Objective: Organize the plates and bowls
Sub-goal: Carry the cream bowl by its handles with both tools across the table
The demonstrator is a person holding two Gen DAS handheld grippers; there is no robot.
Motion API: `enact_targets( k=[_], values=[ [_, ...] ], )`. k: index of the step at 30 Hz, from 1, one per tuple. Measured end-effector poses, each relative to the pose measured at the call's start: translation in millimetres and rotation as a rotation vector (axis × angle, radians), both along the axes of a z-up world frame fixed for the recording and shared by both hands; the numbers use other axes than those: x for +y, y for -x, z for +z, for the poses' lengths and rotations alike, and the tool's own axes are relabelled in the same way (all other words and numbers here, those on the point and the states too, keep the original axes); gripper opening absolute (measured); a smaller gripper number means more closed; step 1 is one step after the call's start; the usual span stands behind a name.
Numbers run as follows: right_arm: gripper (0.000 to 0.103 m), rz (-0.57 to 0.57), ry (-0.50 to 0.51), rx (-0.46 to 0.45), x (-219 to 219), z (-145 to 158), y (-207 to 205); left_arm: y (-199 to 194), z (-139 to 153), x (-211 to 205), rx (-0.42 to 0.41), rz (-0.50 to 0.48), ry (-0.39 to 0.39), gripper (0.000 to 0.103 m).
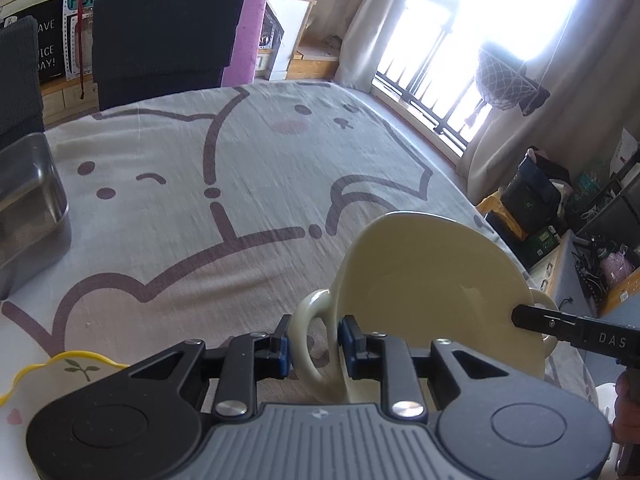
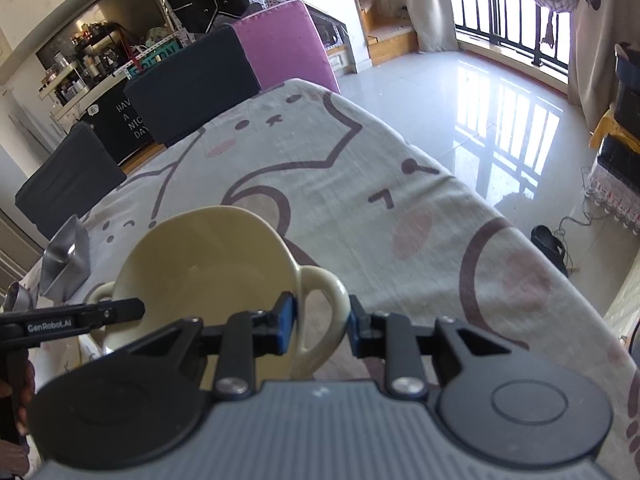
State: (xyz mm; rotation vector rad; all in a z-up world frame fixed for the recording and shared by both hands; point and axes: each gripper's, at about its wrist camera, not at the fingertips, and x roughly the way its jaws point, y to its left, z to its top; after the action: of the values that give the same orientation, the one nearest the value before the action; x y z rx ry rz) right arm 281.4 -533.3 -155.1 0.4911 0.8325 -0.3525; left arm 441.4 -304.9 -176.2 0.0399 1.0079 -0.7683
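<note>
A cream two-handled bowl is held tilted above the table between both grippers. My left gripper is shut on the bowl's left handle. My right gripper is around the bowl's right handle, with small gaps showing beside the pads. The bowl also shows in the right wrist view. The right gripper's finger reaches in from the right in the left wrist view. A white plate with a yellow scalloped rim lies at the lower left.
A steel rectangular tray stands at the table's left side, also seen in the right wrist view. Dark chairs and a purple chair stand at the far edge. The table's right edge drops to the tiled floor.
</note>
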Motion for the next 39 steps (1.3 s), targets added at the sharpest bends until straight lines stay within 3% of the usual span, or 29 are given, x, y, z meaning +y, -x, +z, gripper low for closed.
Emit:
enact_targets(
  k=[16, 39],
  values=[
    [0.032, 0.027, -0.004, -0.090, 34.2, 50.4, 14.8, 35.9, 68.0, 51.6, -0.085, 0.077, 0.005, 0.026],
    [0.032, 0.316, -0.006, -0.171, 155.8, 95.7, 15.0, 113.8, 129.2, 232.5, -0.145, 0.368, -0.012, 0.026]
  ],
)
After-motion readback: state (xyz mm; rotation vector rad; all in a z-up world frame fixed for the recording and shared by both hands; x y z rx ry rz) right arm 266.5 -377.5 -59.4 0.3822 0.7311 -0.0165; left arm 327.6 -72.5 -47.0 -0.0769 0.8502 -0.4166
